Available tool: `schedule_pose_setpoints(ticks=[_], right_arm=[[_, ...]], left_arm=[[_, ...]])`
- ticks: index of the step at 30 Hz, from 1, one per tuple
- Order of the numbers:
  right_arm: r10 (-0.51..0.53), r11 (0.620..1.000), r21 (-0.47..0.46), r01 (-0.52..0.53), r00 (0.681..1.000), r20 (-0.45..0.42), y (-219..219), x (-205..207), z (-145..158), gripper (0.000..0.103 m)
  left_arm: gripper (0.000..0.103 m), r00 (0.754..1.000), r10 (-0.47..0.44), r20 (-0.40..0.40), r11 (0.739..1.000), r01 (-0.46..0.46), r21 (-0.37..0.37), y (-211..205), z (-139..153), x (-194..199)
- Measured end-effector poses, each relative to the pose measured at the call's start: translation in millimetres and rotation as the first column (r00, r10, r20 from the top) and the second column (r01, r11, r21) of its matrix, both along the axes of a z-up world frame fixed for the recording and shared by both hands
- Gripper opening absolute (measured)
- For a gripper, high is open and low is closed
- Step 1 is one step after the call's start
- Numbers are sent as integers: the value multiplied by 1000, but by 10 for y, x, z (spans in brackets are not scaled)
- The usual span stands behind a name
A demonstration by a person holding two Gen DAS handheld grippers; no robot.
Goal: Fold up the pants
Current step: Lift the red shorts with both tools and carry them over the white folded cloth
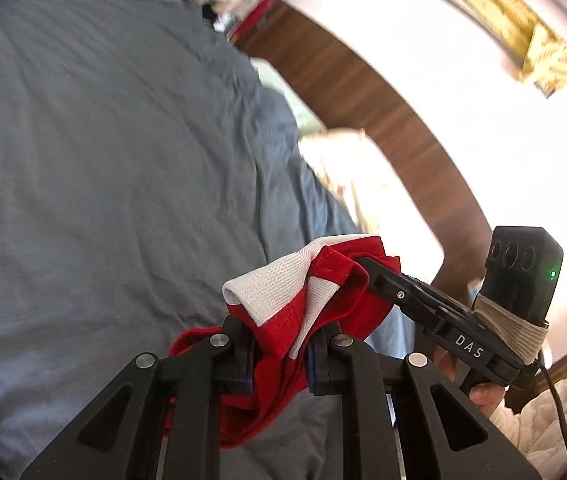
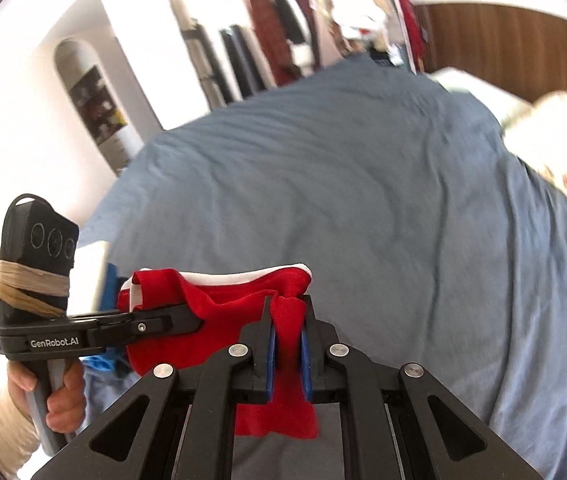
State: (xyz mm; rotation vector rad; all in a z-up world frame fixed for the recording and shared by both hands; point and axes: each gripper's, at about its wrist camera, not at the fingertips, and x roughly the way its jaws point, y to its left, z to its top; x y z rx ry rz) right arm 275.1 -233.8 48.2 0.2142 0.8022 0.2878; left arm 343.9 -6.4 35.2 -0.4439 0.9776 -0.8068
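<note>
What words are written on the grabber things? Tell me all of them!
"DAS" in white letters on the side of the right gripper.
"GenRobot.AI" in white letters on the side of the left gripper.
A smaller label left of "GenRobot.AI" is too tiny to read.
The red pants show no words.

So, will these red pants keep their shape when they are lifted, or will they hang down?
The red pants will probably hang down: the cloth sags and bunches between the left gripper and right gripper. They seem light, as small pinches carry them above the bed. The loose part below the jaws will likely swing.
</note>
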Motion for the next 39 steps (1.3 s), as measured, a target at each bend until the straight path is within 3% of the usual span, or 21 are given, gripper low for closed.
schedule_pose_setpoints(ticks=[9, 20, 29, 39], right_arm=[[160, 987, 6, -161, 982, 100, 800, -112, 709, 10], [395, 914, 61, -401, 914, 97, 2018, -157, 944, 11], [503, 858, 91, -506, 862, 60, 2665, -40, 925, 11], [523, 849, 116, -516, 852, -39, 3112, 396, 628, 10]], left_arm=[[18, 977, 200, 73, 980, -200, -3, 909, 682, -500], [18, 906, 414, 88, 905, -420, 61, 2020, 956, -959], [18, 867, 494, 65, 860, -498, 111, 2704, 952, -987], [18, 868, 497, -9, 859, -491, 146, 3263, 569, -565]])
